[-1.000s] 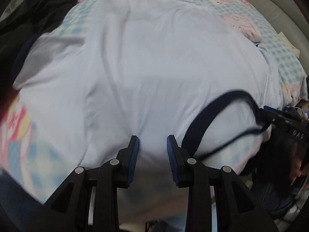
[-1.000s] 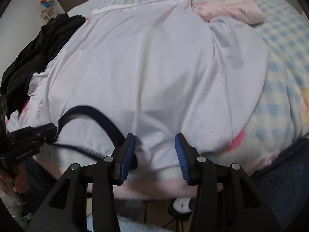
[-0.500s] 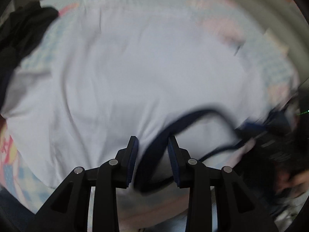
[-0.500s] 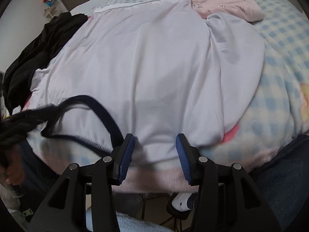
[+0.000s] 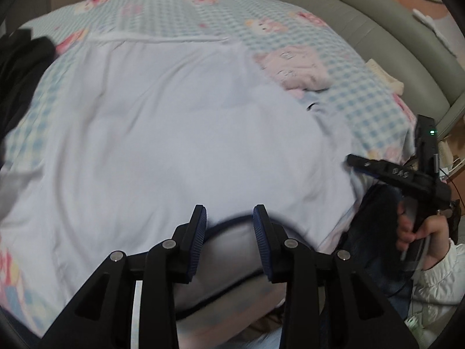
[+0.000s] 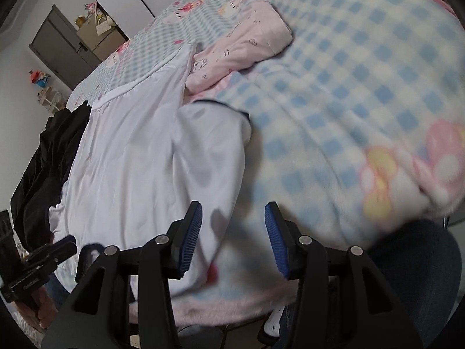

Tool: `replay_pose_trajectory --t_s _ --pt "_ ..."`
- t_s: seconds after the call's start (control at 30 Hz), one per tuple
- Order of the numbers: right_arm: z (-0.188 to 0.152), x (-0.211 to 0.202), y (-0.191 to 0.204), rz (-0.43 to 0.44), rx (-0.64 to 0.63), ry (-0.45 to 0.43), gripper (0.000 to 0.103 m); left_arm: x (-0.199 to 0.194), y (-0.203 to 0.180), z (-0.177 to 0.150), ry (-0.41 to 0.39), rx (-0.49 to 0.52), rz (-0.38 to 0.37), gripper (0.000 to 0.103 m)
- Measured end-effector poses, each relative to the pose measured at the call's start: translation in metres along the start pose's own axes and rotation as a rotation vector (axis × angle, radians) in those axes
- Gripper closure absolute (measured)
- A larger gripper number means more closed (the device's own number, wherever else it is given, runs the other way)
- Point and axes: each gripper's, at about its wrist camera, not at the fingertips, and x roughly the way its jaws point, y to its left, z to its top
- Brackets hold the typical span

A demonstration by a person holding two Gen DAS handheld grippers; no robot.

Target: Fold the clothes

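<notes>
A white T-shirt (image 5: pixel 180 133) with a navy collar (image 5: pixel 232 221) lies spread flat on the bed; it also shows in the right wrist view (image 6: pixel 151 157). My left gripper (image 5: pixel 229 226) is open and empty, with the collar between its fingers at the near edge. My right gripper (image 6: pixel 232 232) is open and empty, over the shirt's right edge and near sleeve (image 6: pixel 215 133). In the left wrist view the right gripper (image 5: pixel 389 171) sits at the shirt's right side. In the right wrist view the left gripper (image 6: pixel 43 258) is at the lower left.
The bed has a blue checked blanket (image 6: pixel 348 93) with cartoon prints. A folded pink garment (image 6: pixel 241 49) lies beyond the shirt, also in the left wrist view (image 5: pixel 293 69). A dark garment pile (image 6: pixel 49 157) lies to the left. A grey padded headboard (image 5: pixel 377 37) runs along the right.
My left gripper moved right along the near hem until the collar sits between its fingers. My right gripper swung right, off the shirt's middle to its right sleeve edge. Both stayed open.
</notes>
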Motion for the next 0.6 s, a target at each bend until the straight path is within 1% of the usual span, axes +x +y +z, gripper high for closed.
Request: replay_pose_trajectory --t_s 0.07,0.1,0.13,0.2,0.27,0.4,0.43,0.5,0.53,0.57,0.6 --pt "0.008 0.012 0.000 0.047 0.004 0.011 0.055 0.017 -0.009 0.009 0.025 0.017 -0.012 0.068" --pt "0.011 0.021 0.004 0.072 0.003 0.024 0.058 0.025 -0.010 0.008 0.048 0.013 -0.019 0.068" --pt "0.012 0.026 0.008 0.093 -0.007 0.026 0.062 0.033 -0.012 0.006 0.074 0.007 -0.027 0.068" --pt "0.011 0.030 0.016 0.132 -0.032 0.022 0.088 0.045 -0.013 -0.001 0.096 -0.026 -0.018 0.068" --pt "0.012 0.030 0.024 0.167 -0.056 0.005 0.098 0.049 -0.013 -0.011 0.104 -0.045 -0.013 0.066" --pt "0.017 -0.005 0.031 0.197 -0.073 -0.110 0.101 0.056 -0.009 -0.018 0.120 -0.098 -0.014 0.066" --pt "0.018 -0.011 0.031 0.163 -0.085 -0.131 0.101 0.057 -0.008 -0.019 0.124 -0.100 -0.014 0.066" --pt "0.019 -0.022 0.031 0.066 -0.118 -0.169 0.102 0.058 -0.010 -0.020 0.130 -0.093 -0.005 0.066" --pt "0.018 -0.019 0.029 -0.010 -0.144 -0.168 0.102 0.058 -0.012 -0.022 0.127 -0.089 0.002 0.066" --pt "0.017 -0.010 0.021 -0.049 -0.133 -0.130 0.102 0.058 -0.014 -0.023 0.123 -0.086 0.008 0.065" --pt "0.016 -0.002 0.007 -0.003 -0.067 -0.076 0.101 0.056 -0.017 -0.024 0.118 -0.075 0.011 0.064"
